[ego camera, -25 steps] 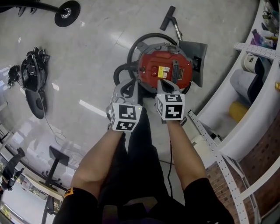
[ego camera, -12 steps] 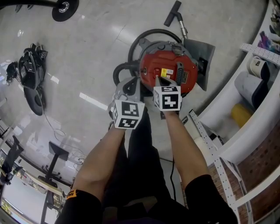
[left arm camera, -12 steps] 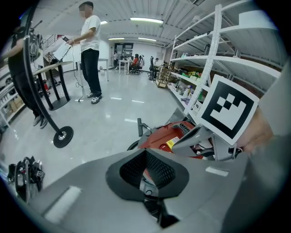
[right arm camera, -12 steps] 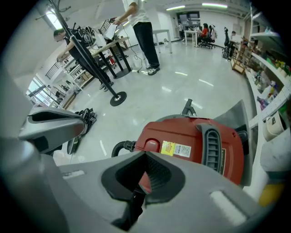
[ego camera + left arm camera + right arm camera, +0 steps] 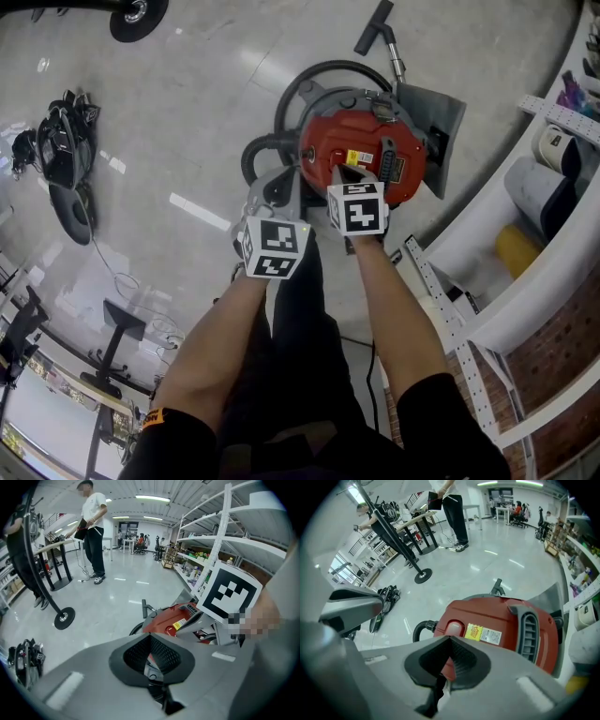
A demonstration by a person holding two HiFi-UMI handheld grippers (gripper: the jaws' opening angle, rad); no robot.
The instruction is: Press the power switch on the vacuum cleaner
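- The red vacuum cleaner (image 5: 375, 150) sits on the floor just ahead of the person, near the shelving on the right. Its pale power switch (image 5: 452, 628) is on the near-left part of the lid, beside a yellow label (image 5: 483, 633).
- The right gripper (image 5: 343, 175) reaches over the near edge of the lid, its fingers pressed together with nothing between them. The tips are just short of the switch, and whether they touch the shell cannot be told.
- The left gripper (image 5: 278, 187) hangs to the left of the canister, above the black hose (image 5: 281, 103). Its fingers are also closed and empty.
- The shell looks like hard, smooth plastic, and the canister is probably heavy enough to stay put. A sideways shove could still make it roll or slide on the slick floor.
- No grasp seems needed: the closed fingertips likely serve best as a blunt point, pushed straight down on the middle of the switch.
- The polished grey floor (image 5: 187, 112) throws back the ceiling lights. A black bundle of gear (image 5: 61, 155) lies well apart to the left.
- White shelving (image 5: 525, 234) lines the right side of a long, bright workshop. A stand with a round base (image 5: 423, 576) and people at tables (image 5: 93, 531) fill the far end.
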